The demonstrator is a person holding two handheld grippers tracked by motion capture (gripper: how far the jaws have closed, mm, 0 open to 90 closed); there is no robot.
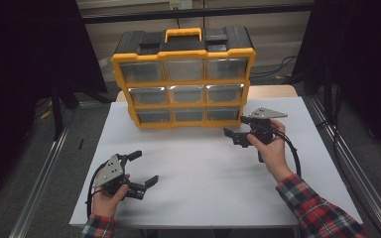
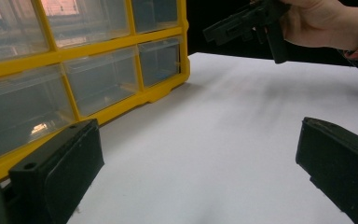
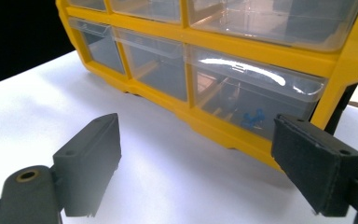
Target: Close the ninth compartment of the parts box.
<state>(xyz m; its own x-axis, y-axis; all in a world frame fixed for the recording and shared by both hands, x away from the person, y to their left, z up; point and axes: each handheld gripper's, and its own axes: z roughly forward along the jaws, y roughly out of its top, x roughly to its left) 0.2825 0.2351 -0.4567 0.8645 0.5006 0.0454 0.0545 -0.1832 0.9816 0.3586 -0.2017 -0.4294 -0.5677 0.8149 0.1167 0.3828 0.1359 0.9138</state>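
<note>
Red plaid sleeves — black jaws (grey plates).

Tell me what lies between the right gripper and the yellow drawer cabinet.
Nothing: in the right gripper view, bare white table runs from the right gripper to the cabinet.

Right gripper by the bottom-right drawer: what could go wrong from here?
1. The right gripper hangs open just off the bottom-right drawer; its clear front looks slick, so the jaws may slip off its lip.
2. The organizer stands free on the white table with the left gripper far off, so a pull might drag or tip it.
3. A small blue part inside could spill.
</note>
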